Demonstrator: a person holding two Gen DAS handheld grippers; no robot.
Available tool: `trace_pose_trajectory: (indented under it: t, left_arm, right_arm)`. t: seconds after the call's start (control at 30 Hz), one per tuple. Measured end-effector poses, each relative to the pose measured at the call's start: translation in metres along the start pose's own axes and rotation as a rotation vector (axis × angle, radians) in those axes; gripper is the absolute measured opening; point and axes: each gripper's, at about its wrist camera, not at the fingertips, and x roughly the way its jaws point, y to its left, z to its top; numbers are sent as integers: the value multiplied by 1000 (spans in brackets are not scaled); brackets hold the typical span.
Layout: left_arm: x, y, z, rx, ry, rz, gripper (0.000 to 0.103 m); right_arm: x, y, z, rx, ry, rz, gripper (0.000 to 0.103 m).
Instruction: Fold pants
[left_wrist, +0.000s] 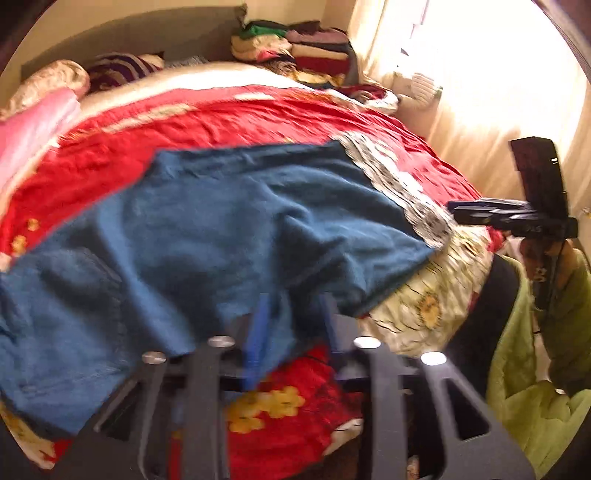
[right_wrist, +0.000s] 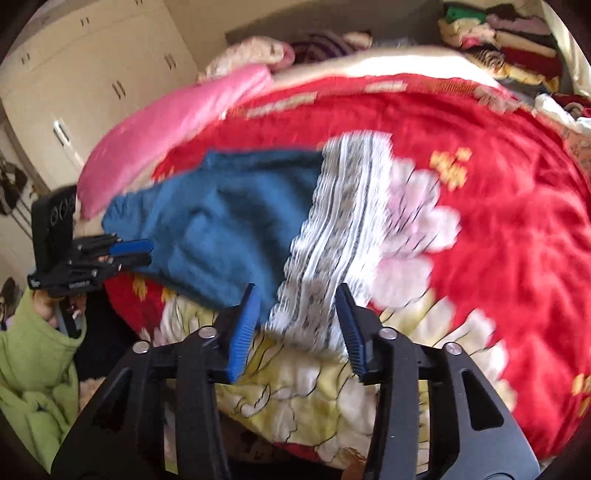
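Lying spread across the red floral blanket (right_wrist: 517, 229) on the bed, the blue pants (left_wrist: 207, 229) are a bit rumpled, with the patterned white waistband (right_wrist: 343, 229) at one end. Left hand-held gripper (left_wrist: 295, 306) hovers right at the near edge of the blue fabric, jaws partly apart, gripping nothing as far as I can see. Right hand-held gripper (right_wrist: 299, 295) sits over the waistband end, jaws parted too, pads clear of the cloth. Green sleeve (right_wrist: 33, 354) shows at the side.
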Motion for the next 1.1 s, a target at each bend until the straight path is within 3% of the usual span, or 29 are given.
trace_pose_trajectory:
  t: [0.1,0.2,0.33,0.47,0.5,0.57,0.67,0.73,0.77,0.97,1.1]
  left_arm:
    - [-8,6,-2,1,7,25,45]
    - [-19,30,-10,-58,20,102,53]
    - [-54,83,-23,-268,-25,243,58]
    - [-97,132,-41,-455,-110,481,86]
    - [-105,146,-47,-517,-130,508,88]
    - [-107,162,-52,-586,-143,500,88]
    - [-92,176,-53,-612,-117,467,88]
    - [-80,179,-53,-612,-107,435,67]
    - [-77,180,-51,-603,-96,472,48]
    - [-104,189,-31,-555,-188,530,44]
    - [-85,200,-44,-580,-107,521,49]
  right_arm:
    - [-3,20,6,-77,-23,32,40]
    - [13,56,3,-215,20,77,40]
    - [40,102,3,-399,65,91,41]
    - [63,133,3,-553,91,78,45]
    - [69,137,3,-572,101,81,47]
    - [81,144,0,-605,124,74,49]
    - [93,140,-3,-587,158,55,51]
    - [98,139,-5,-557,174,61,51]
    - [99,135,-6,-537,184,64,51]
    - [102,130,-11,-479,214,75,52]
    - [108,131,-14,-474,227,73,56]
